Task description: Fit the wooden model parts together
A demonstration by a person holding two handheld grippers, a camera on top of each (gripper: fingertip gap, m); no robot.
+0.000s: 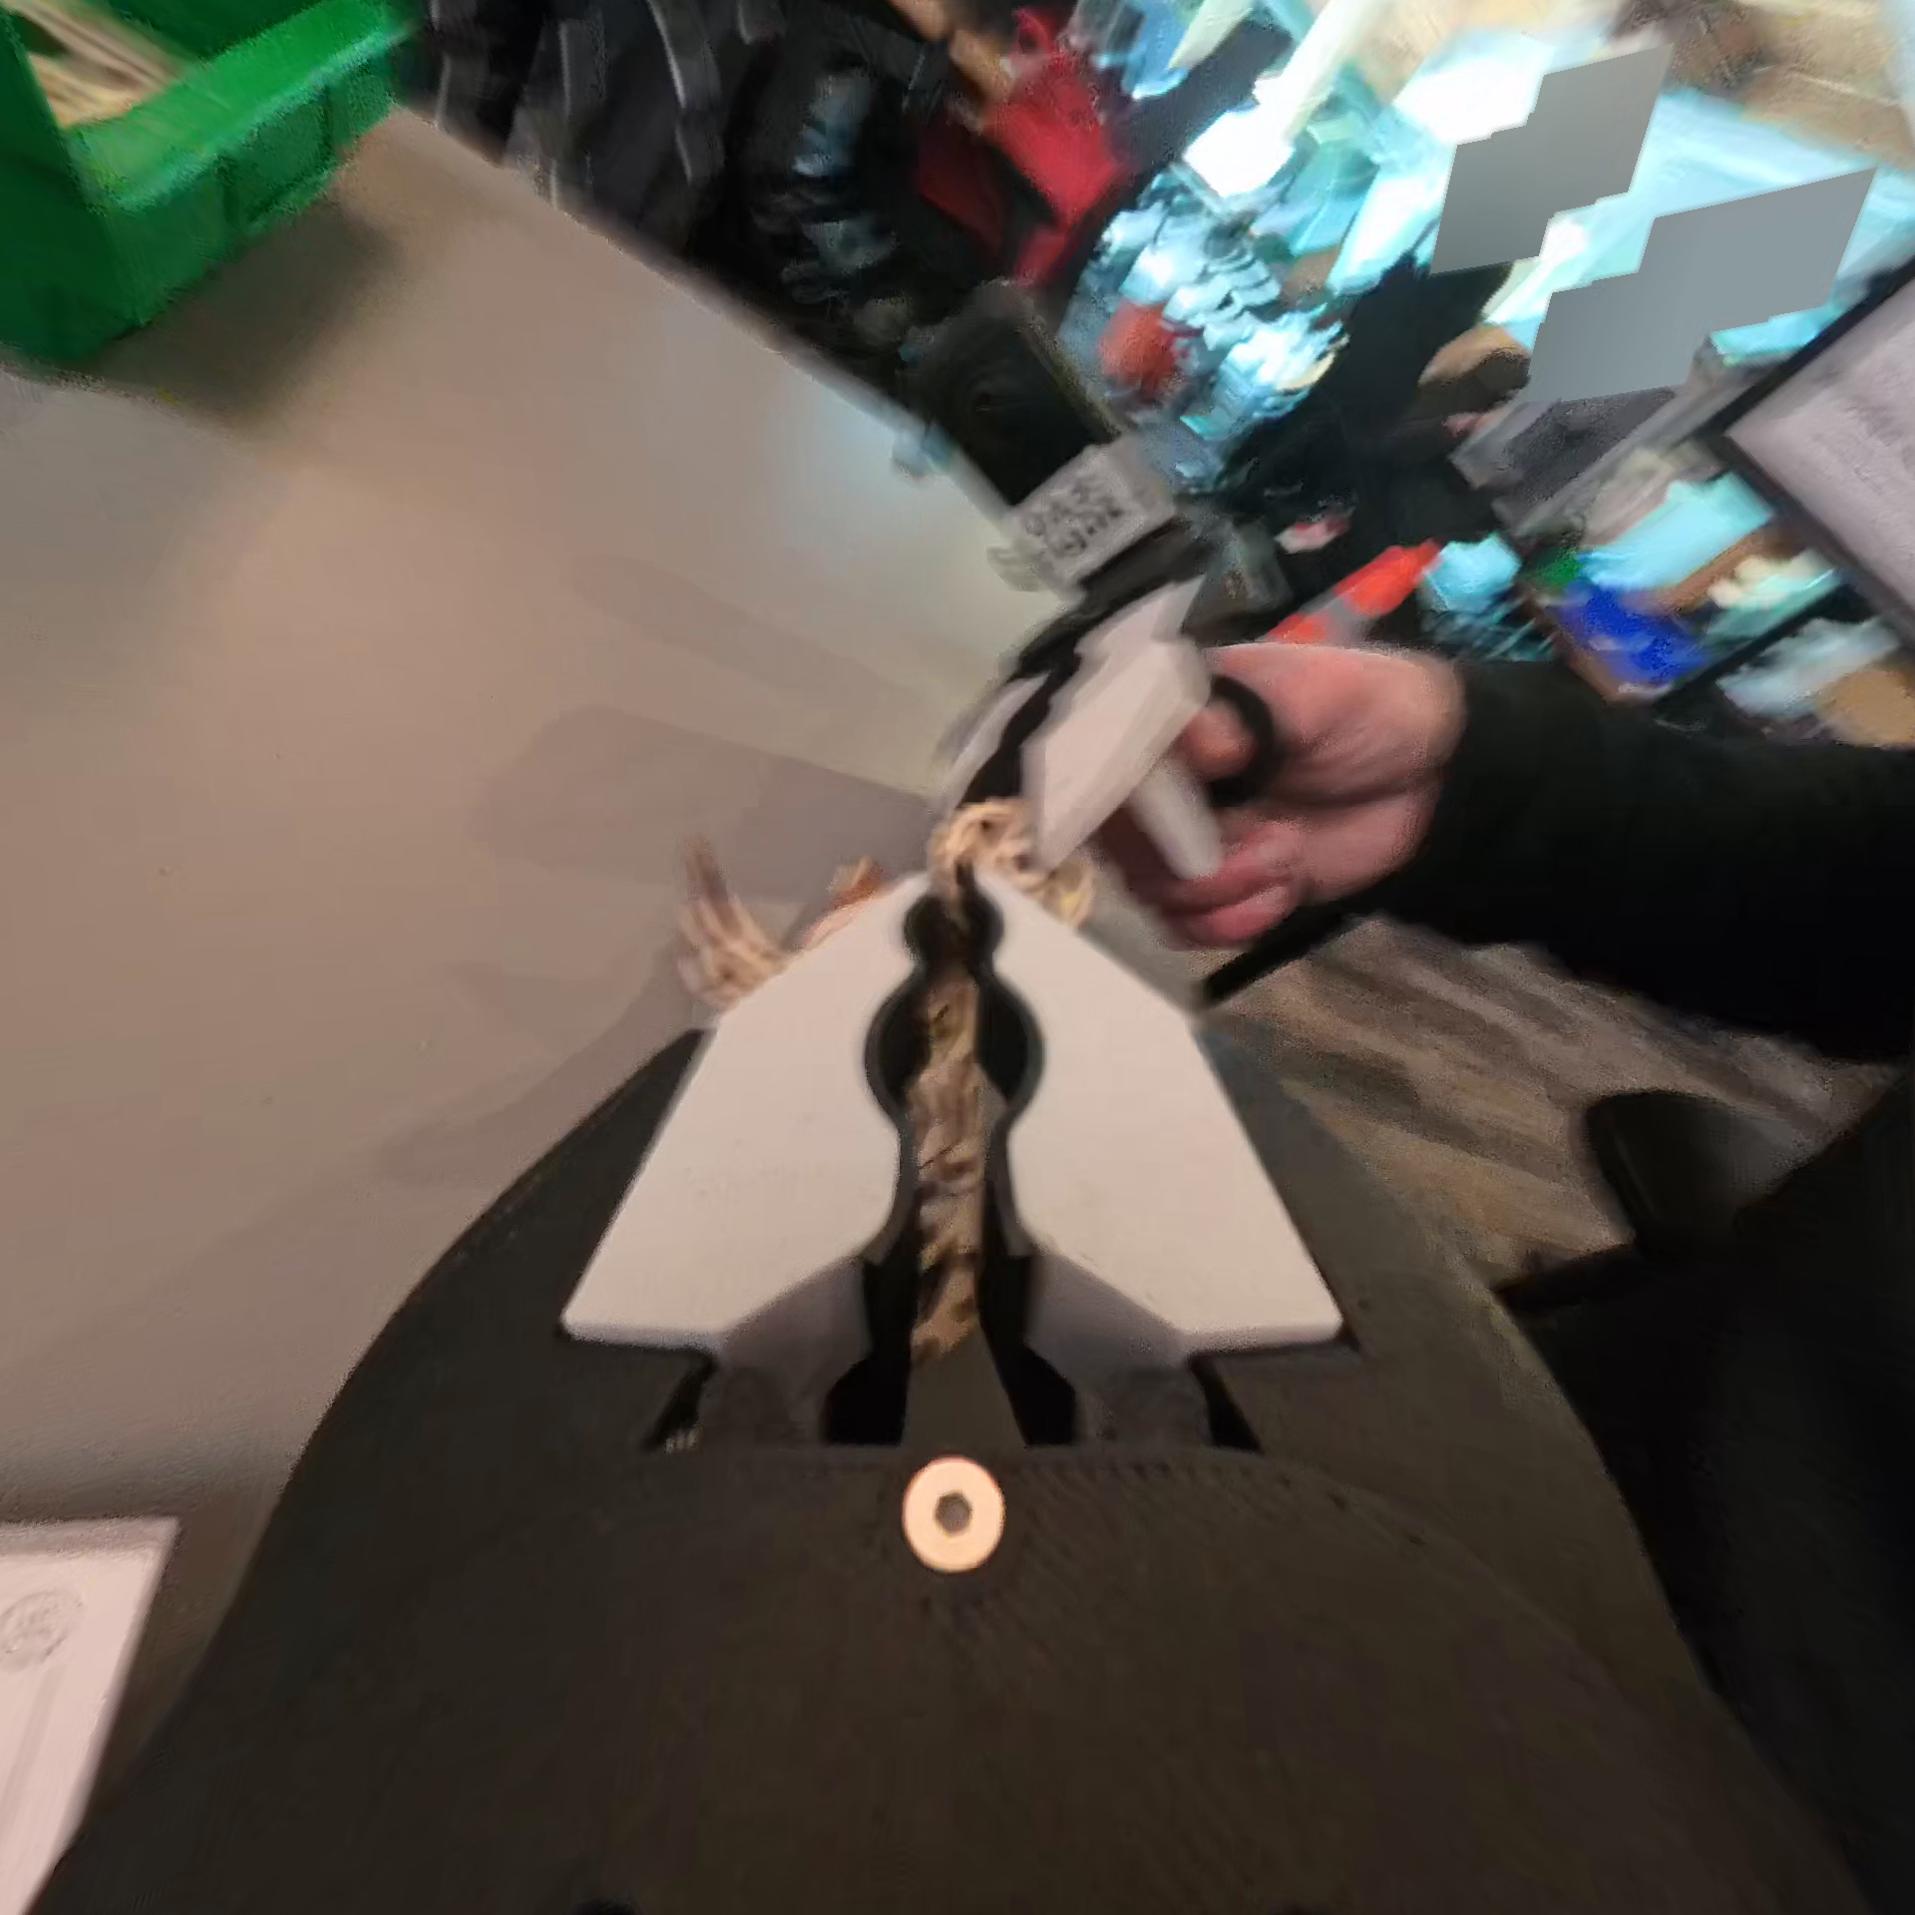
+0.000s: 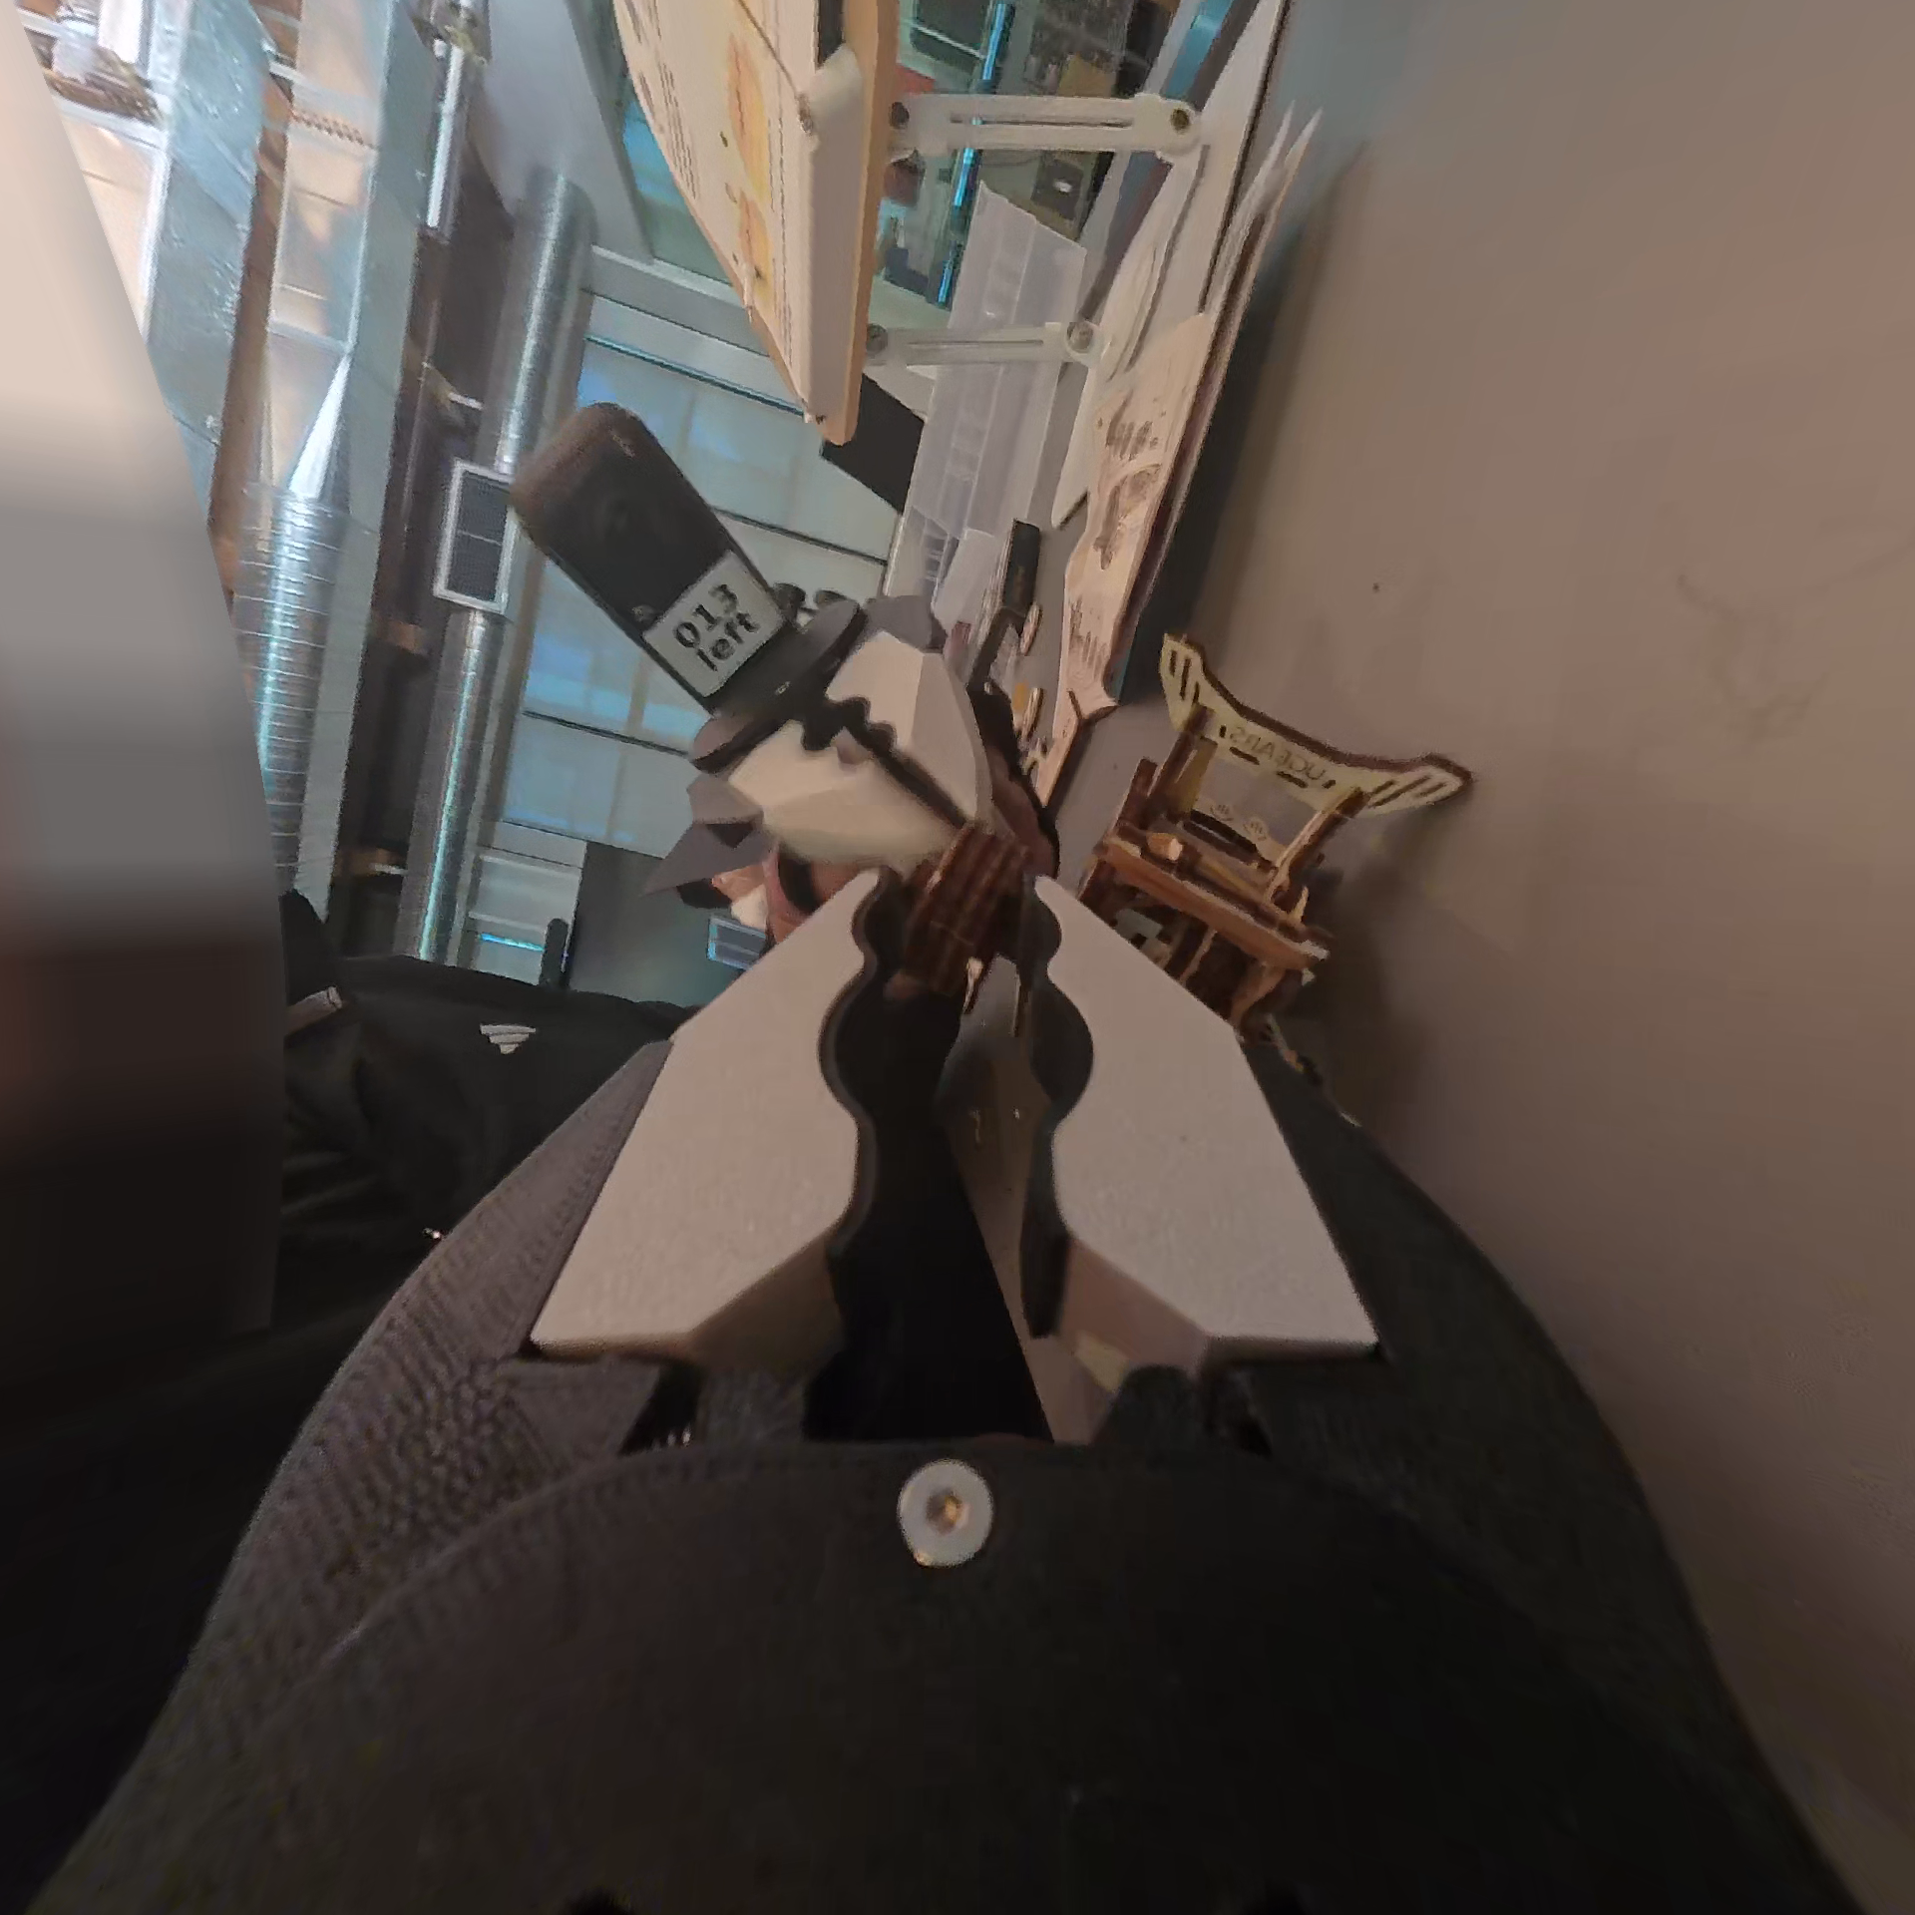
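In the left wrist view my left gripper (image 1: 959,891) is shut on a pale wooden model part (image 1: 948,1140) that runs lengthwise between its white fingers (image 1: 767,1140). My right gripper (image 1: 1000,819), held by a hand (image 1: 1316,767), meets the far end of that part from above right. In the right wrist view my right gripper (image 2: 959,896) grips a layered round wooden piece (image 2: 964,912) at its fingertips. The left gripper (image 2: 979,819) faces it tip to tip on the same piece. Both are held above the grey table (image 1: 363,725). I cannot tell whether it is one piece or two.
A partly built wooden model (image 2: 1244,881) stands on the table close to the right of the grippers. Sheets of wooden parts (image 2: 1150,456) lie behind it, under a tilted board on white arms (image 2: 798,155). A green bin (image 1: 155,176) and a white sheet (image 1: 62,1658) are at the table's edges. Less than 4 cm separates the two grippers' tips.
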